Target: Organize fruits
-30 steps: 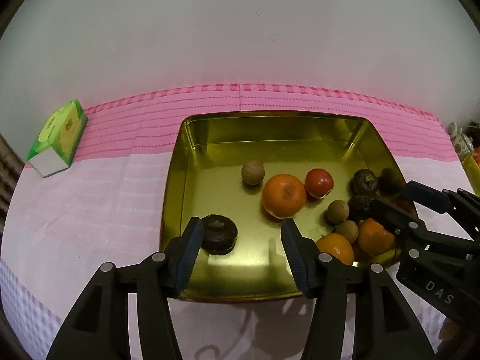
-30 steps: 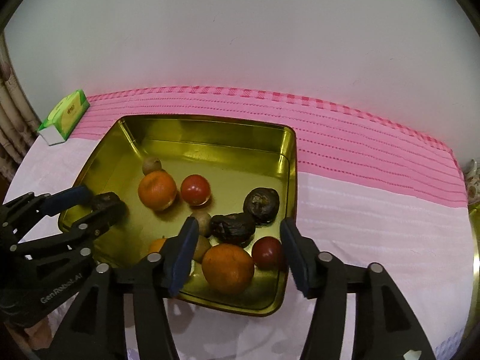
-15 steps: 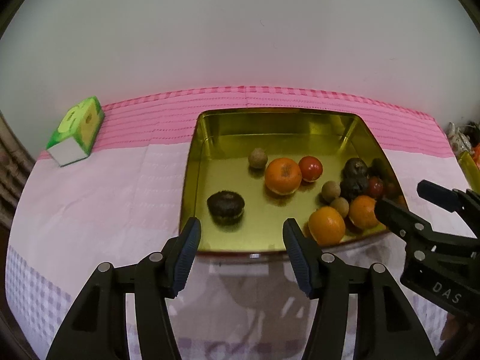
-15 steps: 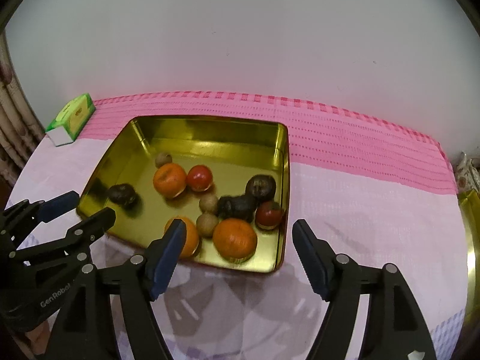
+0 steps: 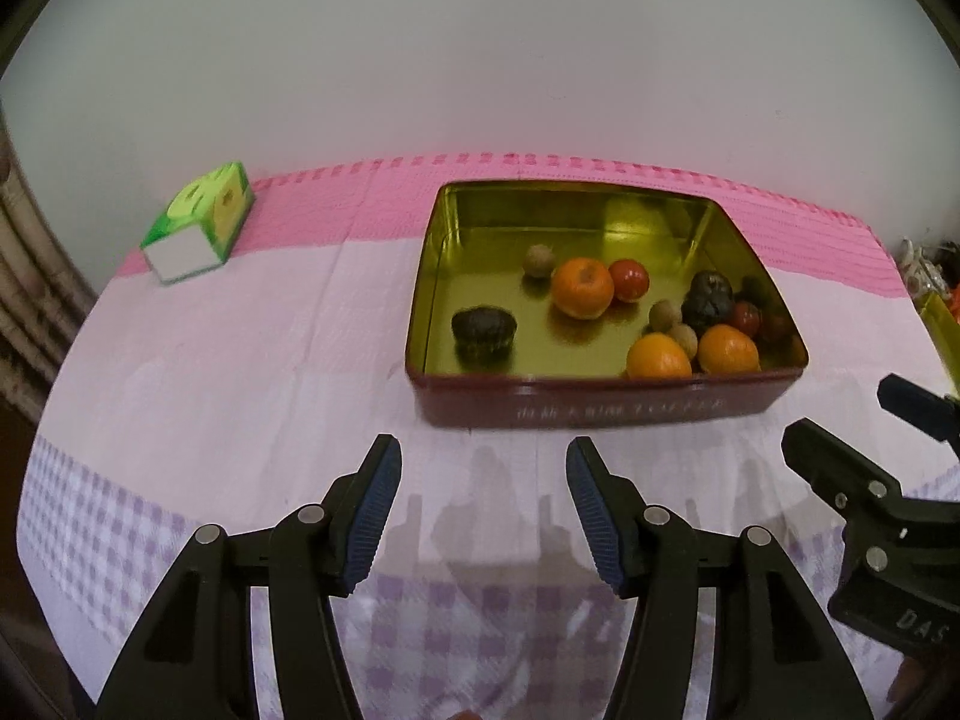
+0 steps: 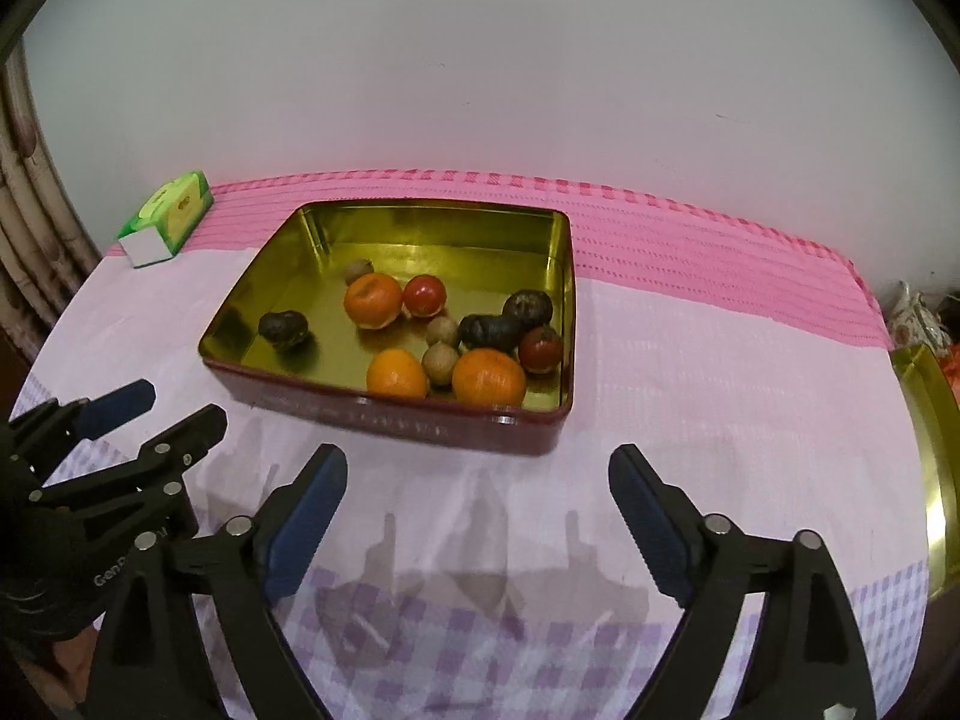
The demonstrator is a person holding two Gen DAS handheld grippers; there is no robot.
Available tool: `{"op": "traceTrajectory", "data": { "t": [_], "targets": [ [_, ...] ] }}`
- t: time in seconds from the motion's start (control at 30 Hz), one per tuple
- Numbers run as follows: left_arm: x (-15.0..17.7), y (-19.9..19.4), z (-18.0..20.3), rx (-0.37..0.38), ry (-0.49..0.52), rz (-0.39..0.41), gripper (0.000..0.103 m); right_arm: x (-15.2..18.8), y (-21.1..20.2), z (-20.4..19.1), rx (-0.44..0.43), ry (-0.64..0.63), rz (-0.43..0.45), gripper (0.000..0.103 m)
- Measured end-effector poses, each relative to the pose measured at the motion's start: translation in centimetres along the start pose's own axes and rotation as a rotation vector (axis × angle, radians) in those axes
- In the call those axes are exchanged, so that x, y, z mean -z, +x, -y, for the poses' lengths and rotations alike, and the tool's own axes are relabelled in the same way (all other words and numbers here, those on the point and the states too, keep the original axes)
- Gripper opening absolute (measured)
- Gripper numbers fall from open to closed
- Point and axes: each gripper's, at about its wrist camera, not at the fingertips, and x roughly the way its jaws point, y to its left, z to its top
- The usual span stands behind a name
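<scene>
Both grippers have drawn back from the tin point(image 5: 600, 414) and now hang over the table's checked cloth point(image 6: 720, 420) in the lower frame. Left gripper point(image 5: 480, 510) fingers stand apart and empty; right gripper point(image 6: 477, 516) fingers are opening wide, nothing between them. All the fruits lie in the tin: oranges point(image 6: 489, 375), tomatoes point(image 6: 424, 295), dark passion fruits point(image 5: 483, 327). Sorting looks nearly finished. A green box point(image 5: 201, 222) sits upper left, well clear.

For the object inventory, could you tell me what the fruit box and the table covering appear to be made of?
Fruit box: likely tin-plated metal, with a glossy gold interior that mirrors the fruit and a dark red outside with pale lettering. Table covering: seemingly thin woven or plastic-coated cloth, matte, with creases and printed pink stripes and purple checks.
</scene>
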Motion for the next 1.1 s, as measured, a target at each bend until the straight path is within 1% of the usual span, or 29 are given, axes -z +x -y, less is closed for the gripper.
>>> {"op": "traceTrajectory", "data": {
  "t": [0.2, 0.33, 1.1],
  "targets": [
    [1.4, -0.6, 0.1, -0.020, -0.005, -0.010, 0.058, 1.4, -0.3, -0.7, 0.004, -0.011, -0.014, 0.088],
    [1.9, -1.1, -0.2, -0.016, -0.017, -0.008, 0.058, 1.9, -0.5, -0.9, 0.016, -0.026, -0.016, 0.090],
    [2.0, -1.9, -0.2, -0.026, -0.029, 0.002, 0.059, 2.3, -1.3, -0.5, 0.010, -0.018, -0.013, 0.091]
  ]
}}
